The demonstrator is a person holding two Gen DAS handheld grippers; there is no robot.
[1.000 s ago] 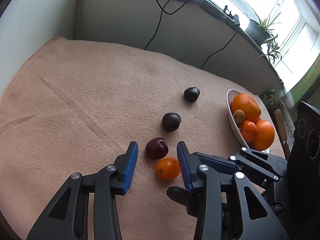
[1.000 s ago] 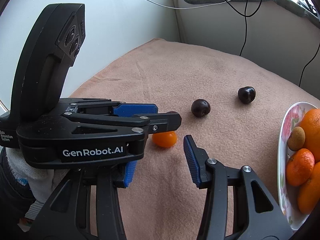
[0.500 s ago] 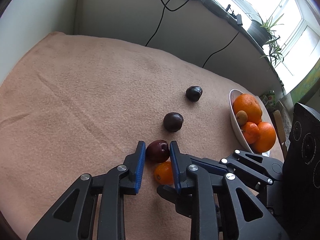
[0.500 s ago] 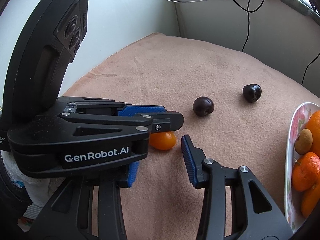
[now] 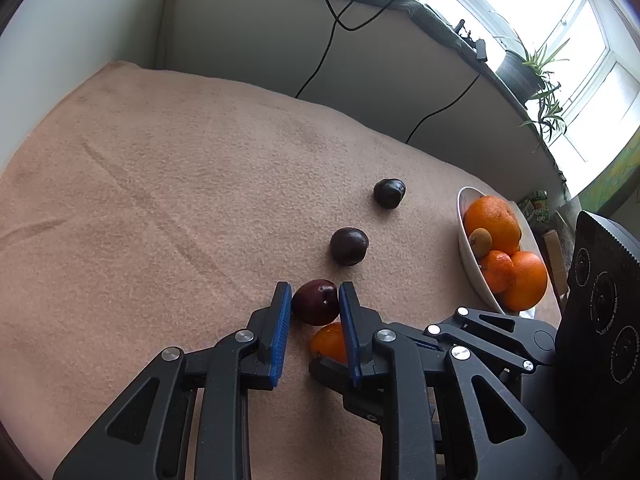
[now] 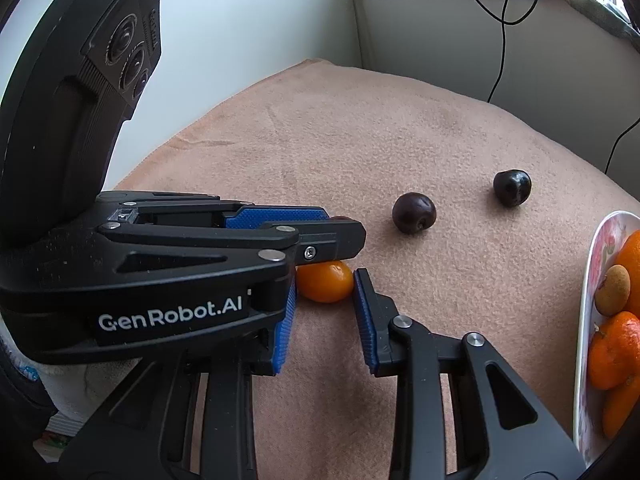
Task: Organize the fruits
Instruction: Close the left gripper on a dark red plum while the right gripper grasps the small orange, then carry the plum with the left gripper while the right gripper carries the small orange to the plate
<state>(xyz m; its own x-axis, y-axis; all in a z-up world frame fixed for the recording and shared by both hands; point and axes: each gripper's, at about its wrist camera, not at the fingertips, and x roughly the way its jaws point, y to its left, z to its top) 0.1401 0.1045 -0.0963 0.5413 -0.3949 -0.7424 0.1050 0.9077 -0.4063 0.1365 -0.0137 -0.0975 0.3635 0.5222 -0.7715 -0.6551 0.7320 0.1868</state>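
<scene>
Left gripper (image 5: 315,302) pinches the dark red plum (image 5: 316,307) between its blue pads, the plum resting on the worktop (image 5: 160,200). Right gripper (image 6: 325,286) clamps the small orange fruit (image 6: 325,287) just beside that plum; bowl (image 5: 470,268) lies well to the right.

left gripper (image 5: 315,305) jaws clamped, right gripper (image 6: 325,286) jaws clamped

Both grippers' jaws closed onto plum (image 5: 315,307) and tangerine (image 6: 325,287).
</scene>
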